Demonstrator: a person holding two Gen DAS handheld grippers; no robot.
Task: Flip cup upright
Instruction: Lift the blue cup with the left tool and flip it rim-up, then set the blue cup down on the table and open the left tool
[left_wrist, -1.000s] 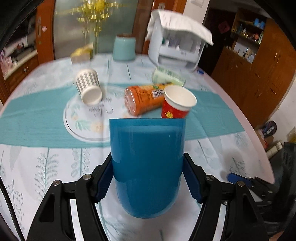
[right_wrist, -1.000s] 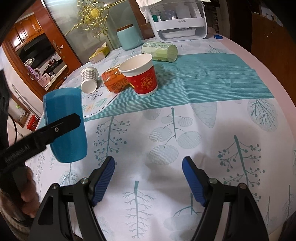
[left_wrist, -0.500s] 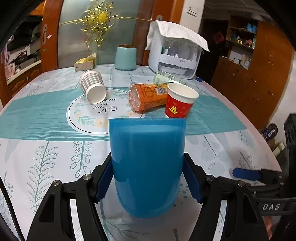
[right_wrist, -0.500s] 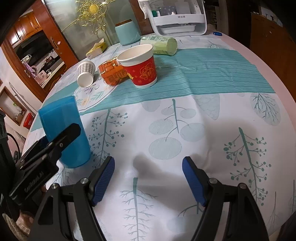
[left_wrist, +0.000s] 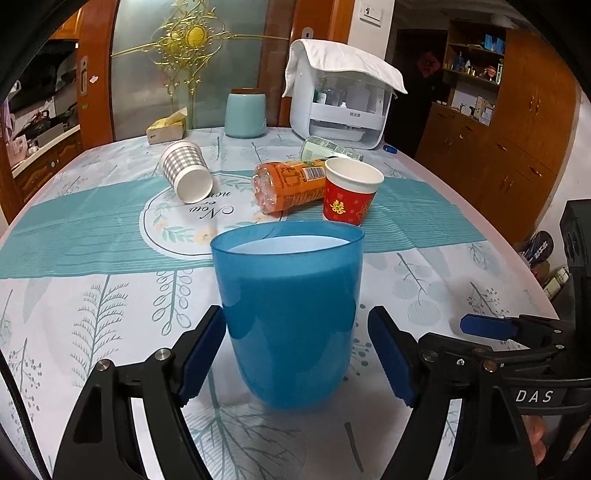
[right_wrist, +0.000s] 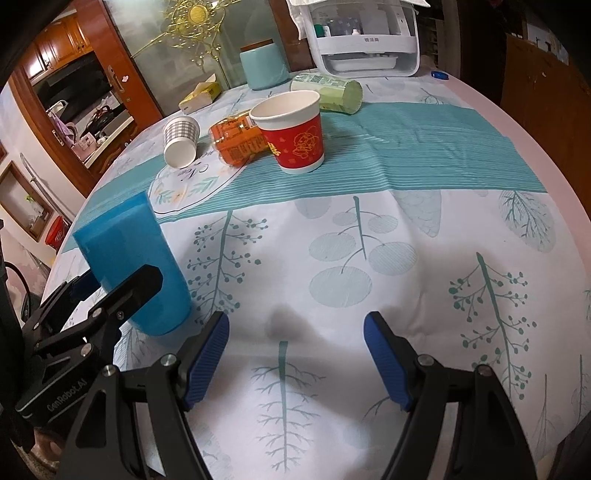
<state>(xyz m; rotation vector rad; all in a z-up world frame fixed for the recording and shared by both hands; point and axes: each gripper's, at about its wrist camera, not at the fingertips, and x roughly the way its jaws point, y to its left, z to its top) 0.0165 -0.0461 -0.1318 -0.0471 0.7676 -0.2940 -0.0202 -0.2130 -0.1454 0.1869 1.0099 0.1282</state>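
A blue plastic cup (left_wrist: 290, 314) stands upright on the tablecloth, mouth up; it also shows in the right wrist view (right_wrist: 133, 262). My left gripper (left_wrist: 297, 354) is open, its blue pads standing a little apart from the cup on both sides. My right gripper (right_wrist: 295, 360) is open and empty, low over the cloth to the right of the cup. A checked paper cup (left_wrist: 184, 171) lies on its side further back. A red paper cup (left_wrist: 349, 192) stands upright.
An orange bottle (left_wrist: 291, 184) and a green bottle (left_wrist: 328, 147) lie on the table (right_wrist: 406, 240). A teal canister (left_wrist: 245, 114), a tissue box (left_wrist: 166, 127) and a white appliance (left_wrist: 340, 103) stand at the back. The table edge curves at right.
The left gripper lowered the blue cup onto the table and opened, letting it go. The right gripper stayed open and barely moved.
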